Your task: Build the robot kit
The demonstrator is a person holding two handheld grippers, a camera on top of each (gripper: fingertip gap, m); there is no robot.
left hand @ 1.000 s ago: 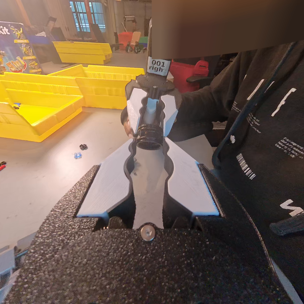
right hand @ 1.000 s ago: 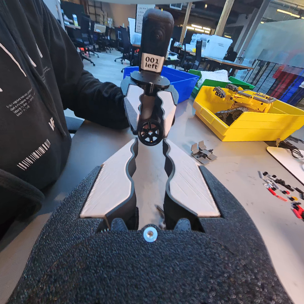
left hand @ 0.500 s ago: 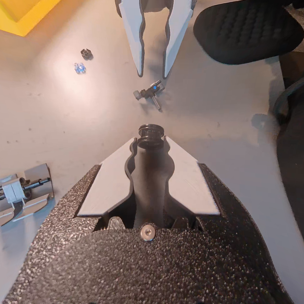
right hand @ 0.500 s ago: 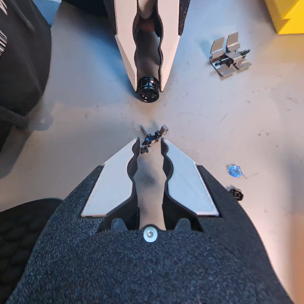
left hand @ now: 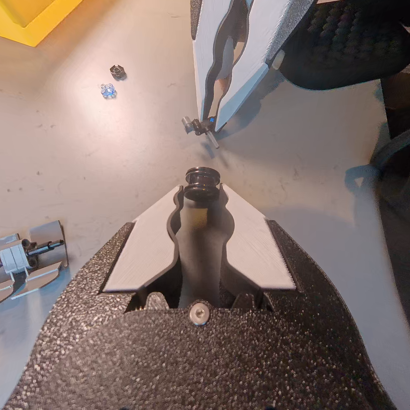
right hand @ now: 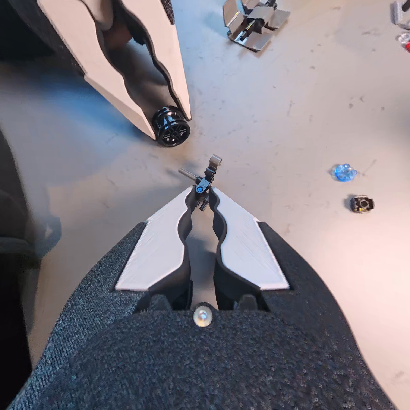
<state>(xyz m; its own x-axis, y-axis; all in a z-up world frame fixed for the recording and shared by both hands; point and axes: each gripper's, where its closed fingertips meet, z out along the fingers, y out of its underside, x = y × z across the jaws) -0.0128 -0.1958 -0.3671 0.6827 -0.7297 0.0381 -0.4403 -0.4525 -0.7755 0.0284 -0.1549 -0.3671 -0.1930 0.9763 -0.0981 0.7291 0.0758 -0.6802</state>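
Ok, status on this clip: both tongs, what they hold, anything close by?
Left tongs shut on black wheel rim. Right tongs shut on small black axle-and-pin assembly, low over the table. Blue round stud piece and grey panel assembly lie apart.

The right hand-held gripper pinches a small black axle assembly above the grey surface. At far left, the left hand-held gripper clamps a black wheel.

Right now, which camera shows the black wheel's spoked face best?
The right wrist view: the black wheel faces that camera, spokes plain, pinched at the tips of the left claw. The left wrist view shows the same wheel only from behind, as grooved rim edges, with the spokes hidden.
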